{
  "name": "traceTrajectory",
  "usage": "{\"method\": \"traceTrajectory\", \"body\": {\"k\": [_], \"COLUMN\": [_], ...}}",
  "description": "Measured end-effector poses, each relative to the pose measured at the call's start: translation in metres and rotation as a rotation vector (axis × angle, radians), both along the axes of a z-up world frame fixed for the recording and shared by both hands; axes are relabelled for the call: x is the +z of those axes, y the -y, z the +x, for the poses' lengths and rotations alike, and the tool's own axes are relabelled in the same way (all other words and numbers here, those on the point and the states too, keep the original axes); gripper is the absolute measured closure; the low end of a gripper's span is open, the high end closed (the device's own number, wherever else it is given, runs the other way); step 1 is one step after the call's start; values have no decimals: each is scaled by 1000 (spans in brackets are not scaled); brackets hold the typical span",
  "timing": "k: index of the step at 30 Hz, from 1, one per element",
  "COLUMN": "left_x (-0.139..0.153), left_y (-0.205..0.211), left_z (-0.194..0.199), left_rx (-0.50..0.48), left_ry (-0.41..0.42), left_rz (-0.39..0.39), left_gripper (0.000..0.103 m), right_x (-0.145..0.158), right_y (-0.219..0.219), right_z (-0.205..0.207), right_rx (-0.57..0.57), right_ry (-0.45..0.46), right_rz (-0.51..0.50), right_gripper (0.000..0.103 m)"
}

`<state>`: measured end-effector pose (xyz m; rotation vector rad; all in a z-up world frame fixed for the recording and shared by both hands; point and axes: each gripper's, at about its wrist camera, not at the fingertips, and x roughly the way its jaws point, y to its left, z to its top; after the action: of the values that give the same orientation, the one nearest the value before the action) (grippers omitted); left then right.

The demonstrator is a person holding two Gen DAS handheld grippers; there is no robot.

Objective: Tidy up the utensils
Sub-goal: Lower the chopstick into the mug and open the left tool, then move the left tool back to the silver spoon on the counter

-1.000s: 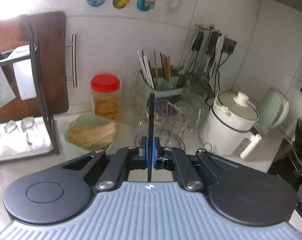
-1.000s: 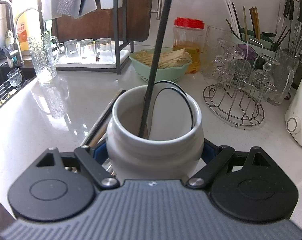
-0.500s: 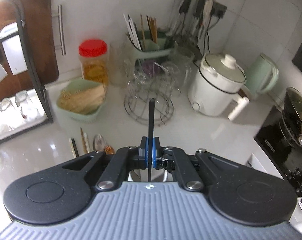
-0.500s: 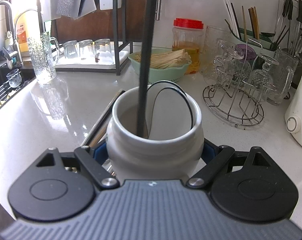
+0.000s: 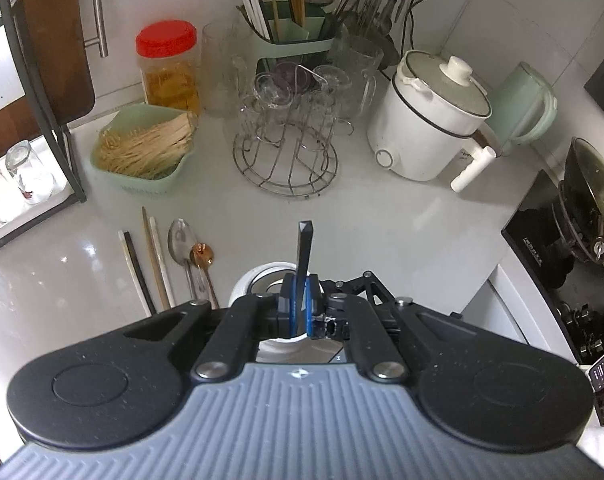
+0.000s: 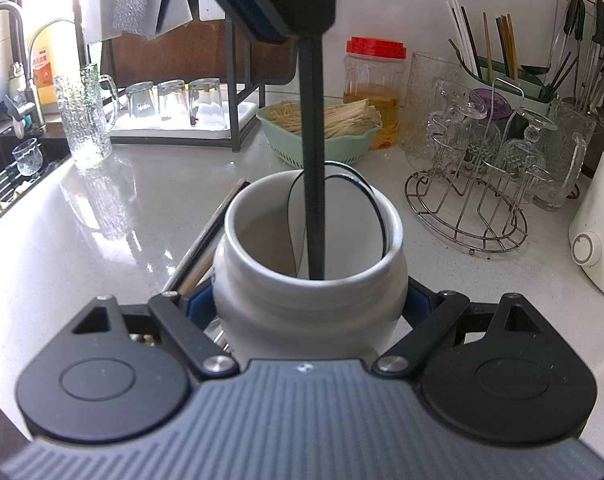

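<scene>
The left gripper (image 5: 299, 312), clamped on a black chopstick (image 6: 313, 184), now tilts lower over the white jar (image 6: 310, 300), which the right gripper (image 6: 308, 304) grips unmoved

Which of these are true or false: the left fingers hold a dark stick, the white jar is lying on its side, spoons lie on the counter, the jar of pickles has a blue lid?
1. The left gripper pinches a dark chopstick. True.
2. The white jar lies on its side. False: it stands upright between the right gripper fingers.
3. Spoons lie on the counter. True.
4. The food jar has a blue lid. False: the lid is red.
</scene>
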<state>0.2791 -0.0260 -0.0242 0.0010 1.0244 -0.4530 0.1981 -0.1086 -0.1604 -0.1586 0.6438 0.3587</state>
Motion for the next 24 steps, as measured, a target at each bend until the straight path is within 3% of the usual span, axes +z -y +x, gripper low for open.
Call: {"method": "traceTrajectory", "body": {"k": [13, 15, 17, 24], "left_x": [2, 4, 6, 16], "left_y": [-3, -5, -6, -13], "left_z": [6, 5, 4, -6], "left_rx": [15, 18, 25, 45], "left_ry": [-22, -15, -3, 62], "left_rz": [10, 13, 11, -3], "left_gripper": [95, 89, 68, 53], "right_x": [0, 0, 0, 0], "right_y": [-2, -3, -3, -4], "right_z": [0, 0, 0, -1], "right_rx": [-18, -21, -24, -34], "right_ry": [5, 5, 5, 5], "right_rz": [1, 0, 0, 0], "right_gripper": [11, 11, 11, 11]}}
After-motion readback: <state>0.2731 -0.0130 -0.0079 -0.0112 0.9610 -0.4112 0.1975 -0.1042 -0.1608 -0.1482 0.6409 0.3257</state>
